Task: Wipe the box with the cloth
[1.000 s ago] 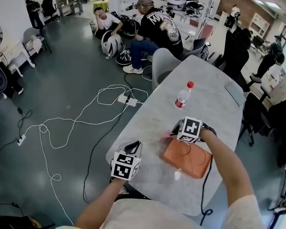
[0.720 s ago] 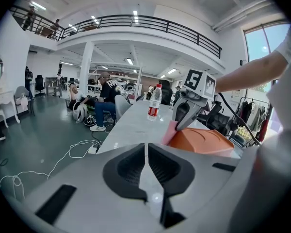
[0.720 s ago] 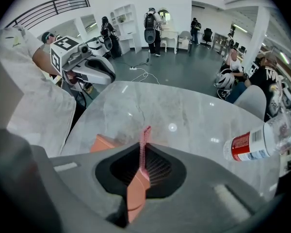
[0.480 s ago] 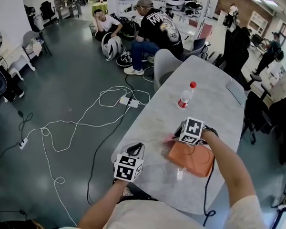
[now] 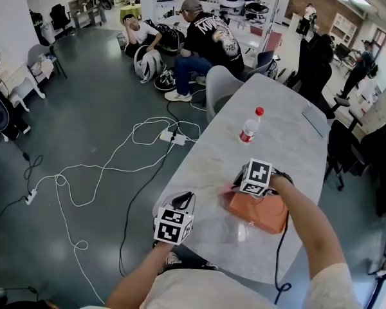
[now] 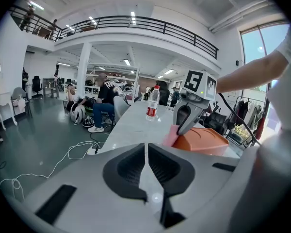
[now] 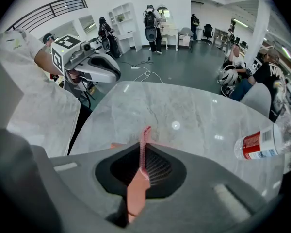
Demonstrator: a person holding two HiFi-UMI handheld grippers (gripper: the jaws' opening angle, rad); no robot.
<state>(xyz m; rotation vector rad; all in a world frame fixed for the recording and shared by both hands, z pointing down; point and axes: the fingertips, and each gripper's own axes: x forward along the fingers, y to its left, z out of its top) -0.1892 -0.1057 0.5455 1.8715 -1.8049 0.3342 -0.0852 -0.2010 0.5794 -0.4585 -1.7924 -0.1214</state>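
An orange box (image 5: 262, 213) lies flat on the marble table (image 5: 280, 118), near its front end. My right gripper (image 5: 237, 184) is shut on a pink cloth (image 5: 229, 188) and holds it against the box's far left edge. In the right gripper view the cloth (image 7: 142, 149) stands as a thin strip pinched between the jaws. From the left gripper view, the cloth (image 6: 170, 136) hangs against the box (image 6: 202, 141) under the right gripper (image 6: 185, 125). My left gripper (image 5: 184, 199) hovers at the table's front left corner, shut and holding nothing (image 6: 146, 165).
A water bottle with a red cap (image 5: 248, 126) stands mid-table, beyond the box. A grey flat device (image 5: 314, 121) lies far right. A chair (image 5: 220, 85) is at the table's left side, people sit beyond it, and white cables (image 5: 103, 166) trail over the floor.
The right gripper with the cloth has shifted slightly along the box's far left edge. The left gripper has stayed put. The head view has drifted a little.
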